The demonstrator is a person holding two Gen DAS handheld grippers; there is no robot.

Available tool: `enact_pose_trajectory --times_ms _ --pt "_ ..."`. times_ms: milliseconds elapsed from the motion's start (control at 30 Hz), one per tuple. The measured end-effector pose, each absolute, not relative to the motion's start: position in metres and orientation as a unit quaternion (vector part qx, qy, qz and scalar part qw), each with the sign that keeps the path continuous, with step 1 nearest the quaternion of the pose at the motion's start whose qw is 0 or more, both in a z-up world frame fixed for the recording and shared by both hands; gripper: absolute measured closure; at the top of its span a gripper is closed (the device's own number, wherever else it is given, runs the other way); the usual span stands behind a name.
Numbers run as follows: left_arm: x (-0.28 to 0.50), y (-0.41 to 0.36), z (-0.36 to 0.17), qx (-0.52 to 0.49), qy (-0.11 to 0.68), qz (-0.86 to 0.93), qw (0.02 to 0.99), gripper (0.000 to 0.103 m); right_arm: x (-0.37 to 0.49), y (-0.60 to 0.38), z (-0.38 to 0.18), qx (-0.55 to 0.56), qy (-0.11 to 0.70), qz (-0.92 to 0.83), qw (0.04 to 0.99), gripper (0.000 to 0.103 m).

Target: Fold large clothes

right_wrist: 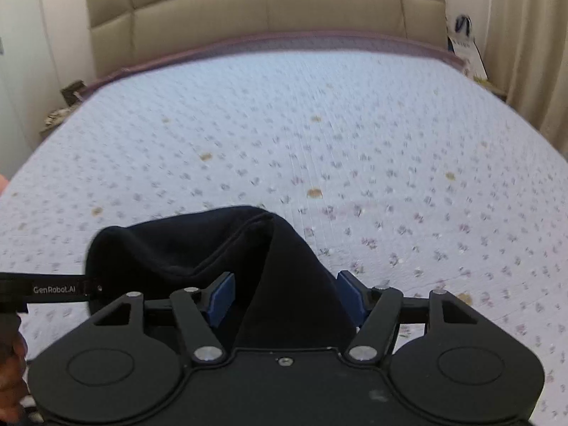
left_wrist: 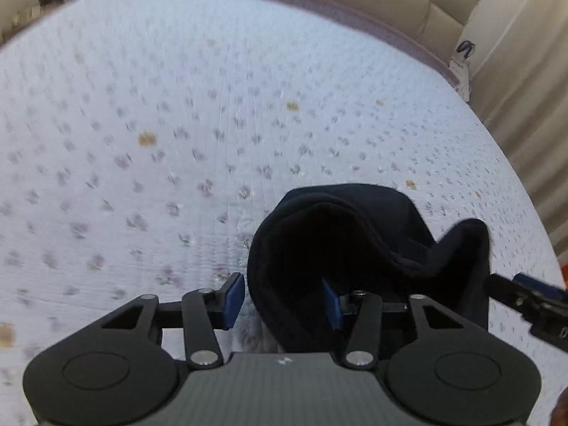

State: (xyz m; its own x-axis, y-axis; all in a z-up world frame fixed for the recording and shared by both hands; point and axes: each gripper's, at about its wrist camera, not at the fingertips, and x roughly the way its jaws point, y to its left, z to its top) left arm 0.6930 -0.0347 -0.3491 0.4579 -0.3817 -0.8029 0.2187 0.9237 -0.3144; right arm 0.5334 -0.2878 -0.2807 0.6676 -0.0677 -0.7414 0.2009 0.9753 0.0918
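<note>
The dark garment (left_wrist: 355, 241) hangs over the bed (left_wrist: 177, 106), gripped by the left claw (left_wrist: 284, 301) and the right claw (right_wrist: 287, 294), both part-open around thick folds. Keep both level and pull apart gently, so the cloth lands flat near the bed's middle.

Black two-finger grippers, blue pads

The left gripper (left_wrist: 284, 301) and right gripper (right_wrist: 287, 296) are matte black, with round side discs, triangular cutouts and silver pivot screws on the linkage arms. The pads (left_wrist: 234, 300) are blue. White "GenRobot.AI" lettering (right_wrist: 54, 289) marks a black finger. Skin (right_wrist: 12, 383) shows at the edge.
</note>
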Motion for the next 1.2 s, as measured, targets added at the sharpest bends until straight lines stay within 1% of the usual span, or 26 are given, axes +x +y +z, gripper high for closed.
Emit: enact_pose_trajectory --times_ms 67,100,133,167,200,233,267,433,533,567,600,633,667,700,733,767,800,833,867,900,933,967,1000,1067,1200 --pt "0.704 -0.037 -0.364 -0.089 0.501 -0.172 0.844 0.056 0.545 -0.291 -0.292 0.090 0.419 -0.081 0.900 0.024" --pt "0.708 -0.038 -0.373 -0.091 0.503 -0.173 0.842 0.059 0.551 -0.290 -0.299 0.087 0.426 -0.089 0.896 0.024" --pt "0.711 -0.040 -0.377 -0.093 0.503 -0.178 0.841 0.071 0.556 -0.288 -0.305 0.077 0.434 -0.099 0.892 0.024" --pt "0.712 -0.043 -0.379 -0.091 0.497 -0.180 0.844 0.080 0.561 -0.285 -0.314 0.064 0.443 -0.103 0.888 0.029" --pt "0.711 -0.046 -0.378 -0.081 0.489 -0.178 0.850 0.095 0.566 -0.282 -0.322 0.053 0.450 -0.103 0.885 0.068" --pt "0.709 -0.046 -0.374 -0.069 0.480 -0.169 0.858 0.095 0.567 -0.283 -0.324 0.046 0.453 -0.106 0.884 0.088" --pt "0.705 -0.044 -0.366 -0.058 0.469 -0.151 0.868 0.095 0.563 -0.289 -0.321 0.047 0.448 -0.111 0.886 0.092" --pt "0.655 -0.014 -0.299 -0.058 0.376 -0.123 0.917 0.096 0.509 -0.332 -0.259 0.104 0.359 -0.103 0.922 0.093" --pt "0.621 -0.001 -0.275 -0.039 0.341 -0.137 0.929 0.096 0.480 -0.341 -0.249 0.091 0.338 -0.094 0.932 0.093" --pt "0.614 0.003 -0.276 -0.029 0.343 -0.135 0.929 0.096 0.473 -0.342 -0.253 0.081 0.338 -0.087 0.934 0.092" --pt "0.611 0.006 -0.283 -0.020 0.350 -0.131 0.927 0.095 0.470 -0.342 -0.263 0.065 0.354 -0.089 0.929 0.089" --pt "0.611 0.007 -0.296 -0.010 0.366 -0.119 0.923 0.095 0.472 -0.345 -0.279 0.060 0.385 -0.084 0.917 0.088" --pt "0.614 0.010 -0.317 0.001 0.393 -0.108 0.913 0.094 0.474 -0.350 -0.299 0.073 0.415 -0.081 0.903 0.088" --pt "0.620 0.012 -0.340 0.009 0.429 -0.116 0.896 0.093 0.476 -0.354 -0.320 0.083 0.446 -0.083 0.887 0.086" --pt "0.623 0.015 -0.362 0.016 0.460 -0.121 0.879 0.088 0.478 -0.355 -0.337 0.082 0.471 -0.077 0.875 0.086" --pt "0.621 0.017 -0.377 0.018 0.471 -0.121 0.874 0.087 0.478 -0.354 -0.352 0.072 0.485 -0.072 0.869 0.086" --pt "0.613 0.021 -0.379 0.013 0.447 -0.128 0.885 0.085 0.474 -0.350 -0.354 0.053 0.476 -0.069 0.875 0.078" --pt "0.610 0.025 -0.375 0.011 0.444 -0.132 0.886 0.074 0.473 -0.346 -0.350 0.034 0.474 -0.070 0.877 0.071" --pt "0.608 0.028 -0.369 0.010 0.447 -0.130 0.885 0.068 0.471 -0.345 -0.343 0.021 0.475 -0.075 0.876 0.058" --pt "0.603 0.035 -0.362 0.011 0.440 -0.131 0.888 0.054 0.468 -0.348 -0.335 0.021 0.472 -0.073 0.878 0.049" --pt "0.597 0.043 -0.354 0.018 0.431 -0.138 0.892 0.044 0.465 -0.354 -0.328 0.023 0.470 -0.071 0.879 0.046" --pt "0.591 0.051 -0.347 0.028 0.427 -0.142 0.893 0.041 0.460 -0.360 -0.317 0.027 0.467 -0.065 0.881 0.042" --pt "0.586 0.060 -0.339 0.028 0.424 -0.151 0.893 0.038 0.454 -0.365 -0.306 0.035 0.462 -0.058 0.884 0.040" --pt "0.582 0.072 -0.320 0.017 0.422 -0.175 0.889 0.041 0.447 -0.367 -0.287 0.043 0.449 -0.048 0.891 0.041" --pt "0.580 0.047 -0.285 0.054 0.367 -0.205 0.906 0.042 0.457 -0.343 -0.254 0.006 0.414 -0.026 0.910 0.044"
